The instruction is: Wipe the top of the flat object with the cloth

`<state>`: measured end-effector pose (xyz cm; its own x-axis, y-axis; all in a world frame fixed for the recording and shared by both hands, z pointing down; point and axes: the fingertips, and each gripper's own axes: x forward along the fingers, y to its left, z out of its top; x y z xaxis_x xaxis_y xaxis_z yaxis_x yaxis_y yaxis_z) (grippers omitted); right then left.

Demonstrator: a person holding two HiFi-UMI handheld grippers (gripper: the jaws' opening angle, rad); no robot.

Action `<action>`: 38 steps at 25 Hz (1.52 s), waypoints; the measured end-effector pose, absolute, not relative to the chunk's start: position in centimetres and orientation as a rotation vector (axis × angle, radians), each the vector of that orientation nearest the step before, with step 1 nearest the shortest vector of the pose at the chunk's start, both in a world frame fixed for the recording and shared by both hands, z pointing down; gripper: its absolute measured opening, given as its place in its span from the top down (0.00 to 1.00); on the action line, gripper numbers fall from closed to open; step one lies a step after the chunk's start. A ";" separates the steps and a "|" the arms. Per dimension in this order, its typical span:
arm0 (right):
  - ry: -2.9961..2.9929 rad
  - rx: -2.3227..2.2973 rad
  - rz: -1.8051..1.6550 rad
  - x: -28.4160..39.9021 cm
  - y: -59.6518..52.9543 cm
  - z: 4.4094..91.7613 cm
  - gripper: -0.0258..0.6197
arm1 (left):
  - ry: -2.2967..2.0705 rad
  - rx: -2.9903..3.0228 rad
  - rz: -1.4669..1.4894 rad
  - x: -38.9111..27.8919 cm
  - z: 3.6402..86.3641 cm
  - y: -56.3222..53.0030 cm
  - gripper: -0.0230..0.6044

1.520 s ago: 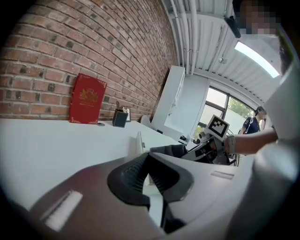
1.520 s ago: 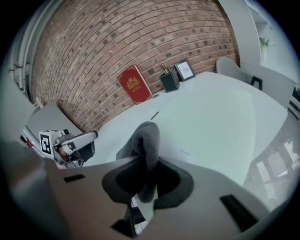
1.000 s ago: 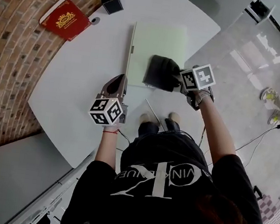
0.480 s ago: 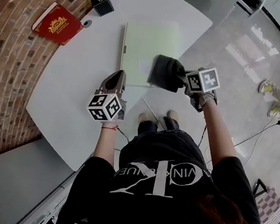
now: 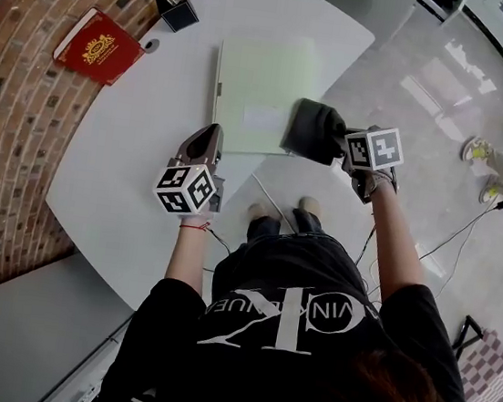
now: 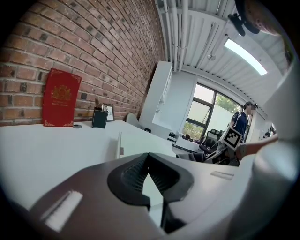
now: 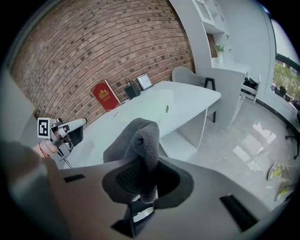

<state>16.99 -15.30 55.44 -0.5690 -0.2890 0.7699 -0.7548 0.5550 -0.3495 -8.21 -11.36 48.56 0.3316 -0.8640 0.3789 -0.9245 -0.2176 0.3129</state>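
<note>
right gripper (image 5: 340,144) — pinching cloth (image 5: 314,130), on near-right corner of flat object (image 5: 259,72) | left gripper (image 5: 208,136) — closed, empty

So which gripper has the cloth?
The right gripper: jaws shut on the dark cloth at the green folder's near edge. The left gripper is shut, empty.

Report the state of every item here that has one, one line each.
left hand-held gripper: shut, empty.
right hand-held gripper: shut on the cloth.
cloth: bunched, at the flat green object's right edge.
flat green object: closed, lying flat on the table.
red book: closed, against the brick wall.
</note>
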 end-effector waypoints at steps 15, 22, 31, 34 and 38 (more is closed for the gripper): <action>-2.221 1.095 0.562 20.0 -18.1 48.5 0.88 | -1.620 2.118 0.164 -10.0 48.0 -11.9 0.94; -2.382 1.200 0.422 18.9 -19.8 43.1 0.88 | -1.750 2.152 0.099 -12.4 44.6 -13.1 0.95; -2.541 1.233 0.171 15.8 -20.5 36.8 0.88 | -1.914 2.214 -0.014 -14.7 38.7 -14.1 0.95; -2.578 1.221 0.106 14.7 -20.5 35.2 0.88 | -1.949 2.229 -0.039 -15.0 37.0 -14.0 0.95; -2.621 1.216 0.043 13.7 -20.4 33.7 0.88 | -2.004 2.261 -0.034 -15.4 35.0 -13.7 0.95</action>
